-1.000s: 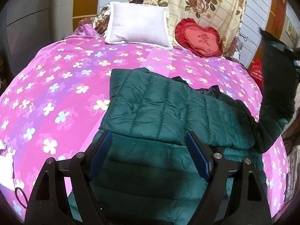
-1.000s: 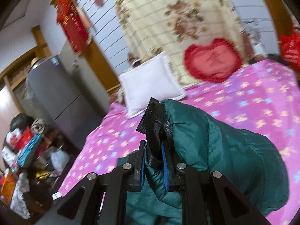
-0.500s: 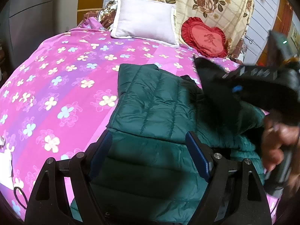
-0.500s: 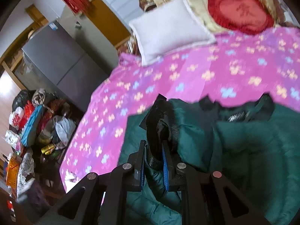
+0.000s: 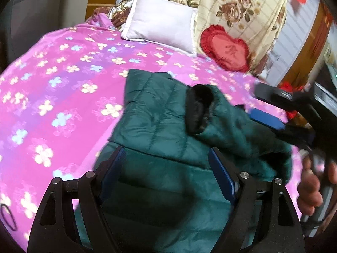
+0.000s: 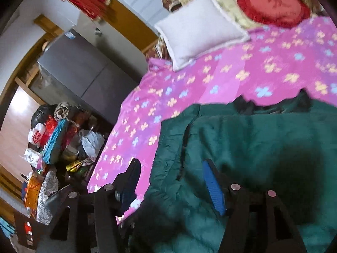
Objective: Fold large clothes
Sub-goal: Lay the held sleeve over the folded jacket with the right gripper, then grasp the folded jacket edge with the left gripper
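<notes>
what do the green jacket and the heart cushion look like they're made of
Green jacket: looks like thin synthetic shell, nylon or polyester, over padding; stitched quilt lines, puffy panels and a soft sheen. Its black cuff seems a matte knit. Heart cushion: probably satin or plush with a ruffled rim; blur leaves it open.

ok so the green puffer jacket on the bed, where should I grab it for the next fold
Probably the bottom hem of the green puffer jacket, the near edge below the open left gripper. Come from the foot of the bed with the fingers low, since the sleeve already lies across the body, black cuff on top, so the body lies flat.
</notes>
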`<state>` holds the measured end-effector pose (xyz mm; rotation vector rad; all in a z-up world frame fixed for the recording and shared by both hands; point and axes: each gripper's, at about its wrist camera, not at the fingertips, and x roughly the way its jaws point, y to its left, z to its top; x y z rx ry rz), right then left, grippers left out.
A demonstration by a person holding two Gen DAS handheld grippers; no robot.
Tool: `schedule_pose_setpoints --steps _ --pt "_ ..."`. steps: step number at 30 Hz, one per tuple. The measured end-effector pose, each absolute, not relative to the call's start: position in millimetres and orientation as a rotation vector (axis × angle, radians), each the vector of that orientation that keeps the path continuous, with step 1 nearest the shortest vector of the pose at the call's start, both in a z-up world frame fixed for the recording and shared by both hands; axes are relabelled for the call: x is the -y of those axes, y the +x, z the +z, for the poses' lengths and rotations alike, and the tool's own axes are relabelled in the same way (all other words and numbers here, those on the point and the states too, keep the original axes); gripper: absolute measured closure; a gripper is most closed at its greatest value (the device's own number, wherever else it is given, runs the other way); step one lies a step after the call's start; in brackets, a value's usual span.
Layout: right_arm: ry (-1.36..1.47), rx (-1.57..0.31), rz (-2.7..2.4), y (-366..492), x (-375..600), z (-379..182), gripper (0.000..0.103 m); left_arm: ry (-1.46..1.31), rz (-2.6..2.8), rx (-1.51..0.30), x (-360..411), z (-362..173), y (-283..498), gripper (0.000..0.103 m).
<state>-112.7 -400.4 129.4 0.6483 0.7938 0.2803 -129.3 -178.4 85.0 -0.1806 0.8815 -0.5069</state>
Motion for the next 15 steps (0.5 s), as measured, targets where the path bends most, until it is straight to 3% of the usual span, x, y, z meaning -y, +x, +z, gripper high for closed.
schedule_pose_setpoints --steps 3,15 --pt "0.645 -0.754 0.254 -150.4 420.0 143.6 0.035 -0.235 -0.542 -0.881 179.7 85.4 -127.4 0.022" --pt "0.605 -0.716 -0.065 -277.8 517.9 146.4 0.033 -0.134 -0.509 -0.986 248.3 70.1 -97.2 0.022"
